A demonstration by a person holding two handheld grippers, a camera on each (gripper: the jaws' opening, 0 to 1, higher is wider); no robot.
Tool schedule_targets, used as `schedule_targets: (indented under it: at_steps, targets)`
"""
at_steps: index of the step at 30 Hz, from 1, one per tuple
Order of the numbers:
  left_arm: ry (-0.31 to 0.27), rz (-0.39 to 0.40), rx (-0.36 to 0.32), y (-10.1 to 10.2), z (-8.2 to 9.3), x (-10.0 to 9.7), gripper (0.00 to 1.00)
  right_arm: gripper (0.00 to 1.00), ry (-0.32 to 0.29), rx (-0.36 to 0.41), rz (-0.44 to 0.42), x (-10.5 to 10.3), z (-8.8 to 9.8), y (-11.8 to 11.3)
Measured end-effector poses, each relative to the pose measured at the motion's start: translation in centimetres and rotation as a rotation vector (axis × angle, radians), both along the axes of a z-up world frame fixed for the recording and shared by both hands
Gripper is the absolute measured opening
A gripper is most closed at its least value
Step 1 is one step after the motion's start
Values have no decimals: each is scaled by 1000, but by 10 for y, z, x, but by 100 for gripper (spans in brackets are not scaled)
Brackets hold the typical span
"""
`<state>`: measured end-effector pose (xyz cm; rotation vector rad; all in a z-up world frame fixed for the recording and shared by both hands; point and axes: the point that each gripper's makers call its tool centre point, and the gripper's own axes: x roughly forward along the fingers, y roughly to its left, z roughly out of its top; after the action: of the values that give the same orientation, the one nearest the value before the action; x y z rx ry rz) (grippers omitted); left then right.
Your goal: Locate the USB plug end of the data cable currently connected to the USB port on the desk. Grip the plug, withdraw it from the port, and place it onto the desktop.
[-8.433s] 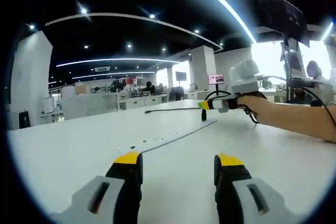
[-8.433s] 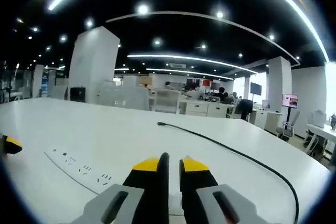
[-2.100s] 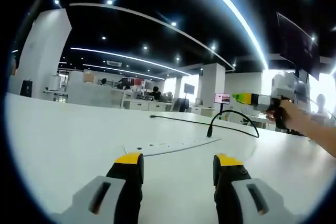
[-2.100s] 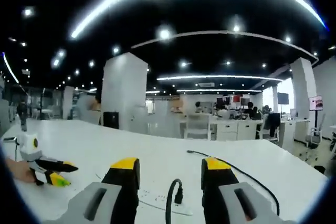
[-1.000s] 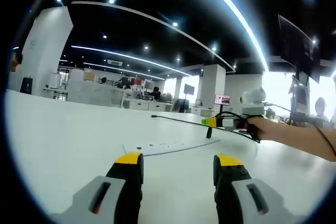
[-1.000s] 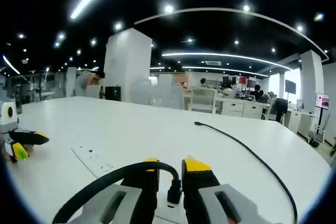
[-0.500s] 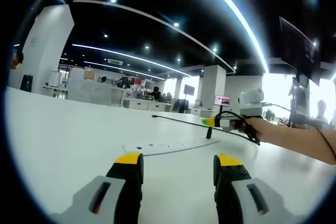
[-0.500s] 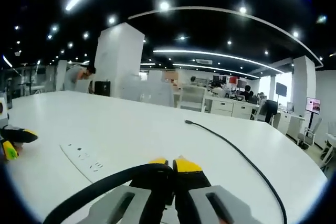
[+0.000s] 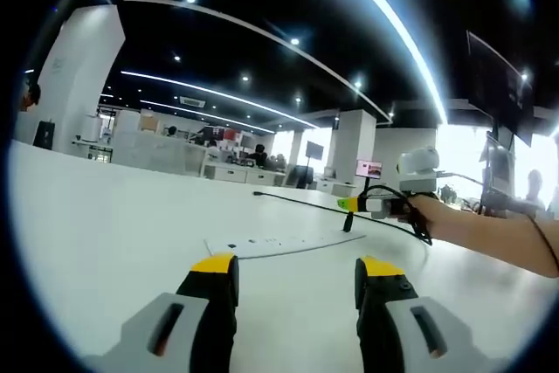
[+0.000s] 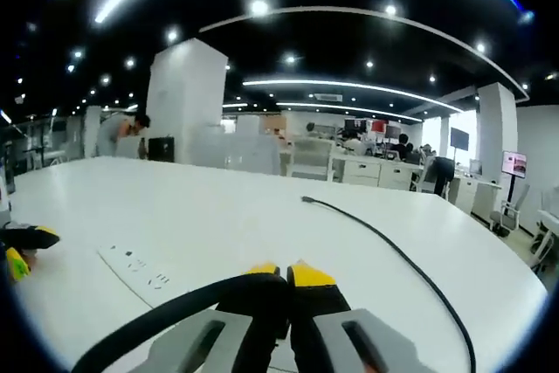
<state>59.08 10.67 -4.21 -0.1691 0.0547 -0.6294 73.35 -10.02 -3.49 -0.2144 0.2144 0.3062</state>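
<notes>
1. Right tongs (image 10: 281, 275): compared with one second ago, when the yellow tips stood slightly apart around the black USB plug, the jaws are now pressed together, with the data cable (image 10: 175, 314) emerging from between them and curving off to the lower left. The plug itself is hidden behind the closed tips; it lies directly between the jaws.
2. Meaning for the task: the grip step appears complete. In the left gripper view the right tongs (image 9: 349, 204) sit low over the far end of the socket strip (image 9: 279, 242), with a dark plug (image 9: 348, 222) hanging beneath the tips and touching, or nearly touching, the strip. Whether the plug has left its port cannot be told; withdrawal and placing on the desk (image 9: 105, 216) are judged still outstanding.
3. Cable run: from the right tongs, the remaining cable (image 10: 393, 255) lies loosely across the desk toward its free far end.
4. Left tongs (image 9: 297, 279): jaws stand wide apart, holding nothing, hovering low over the desk short of the near end of the strip and well apart from the plug.
5. Socket strip in the right gripper view (image 10: 140, 270): flat on the desk, left of the closed tips.
</notes>
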Motion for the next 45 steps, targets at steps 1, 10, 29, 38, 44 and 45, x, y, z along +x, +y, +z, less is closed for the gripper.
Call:
schedule_targets:
  at_steps: [1,10,29,38,44,45]
  targets:
    - [0,0,-2,0,0,1,54,5,-3,-36,-14,0,0,-1]
    - [1,-3,-4,-1,0,0,54,5,12,132,-45,7,2,-11]
    - [1,-3,-4,2,2,4,54,5,13,99,-45,-1,2,-9]
    - [1,-3,-4,1,1,2,54,5,10,41,-31,-5,1,-5]
    - [1,-3,-3,1,0,1,54,5,15,-81,-27,0,2,0]
    - [1,-3,-4,1,0,2,54,5,18,-50,-26,0,1,0]
